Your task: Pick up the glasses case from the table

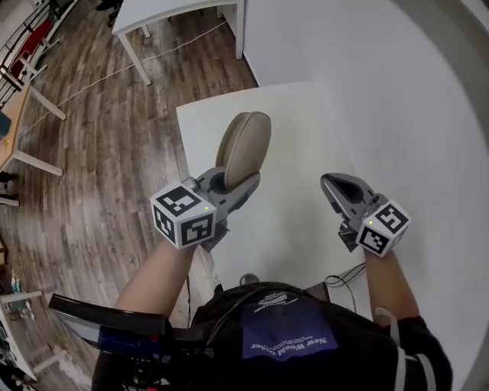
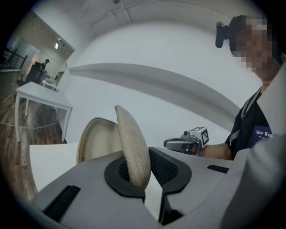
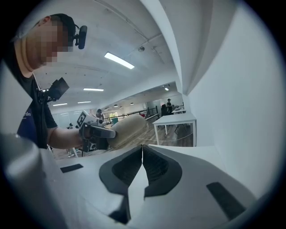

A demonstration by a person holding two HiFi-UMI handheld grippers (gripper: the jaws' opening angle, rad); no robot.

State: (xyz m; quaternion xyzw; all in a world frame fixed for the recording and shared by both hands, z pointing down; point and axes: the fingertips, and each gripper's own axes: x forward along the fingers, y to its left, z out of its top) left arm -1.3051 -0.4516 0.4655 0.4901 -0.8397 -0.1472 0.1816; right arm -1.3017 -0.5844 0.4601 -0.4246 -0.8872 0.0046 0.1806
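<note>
A beige fabric glasses case (image 1: 244,141) hangs in the air above the white table (image 1: 306,221), its lid standing open. My left gripper (image 1: 235,183) is shut on one shell of the case (image 2: 132,147), with the pale inner half (image 2: 98,138) showing behind the jaws. In the right gripper view the case (image 3: 127,127) sticks out past the left gripper (image 3: 96,134). My right gripper (image 1: 330,183) is to the right of the case and apart from it. Its jaws are shut (image 3: 142,156) with nothing between them.
The small white table stands against a white wall (image 1: 397,92) on the right. Wood floor (image 1: 99,153) lies to the left, with another white table (image 1: 176,15) farther off. A cable (image 1: 344,276) lies near the table's front edge.
</note>
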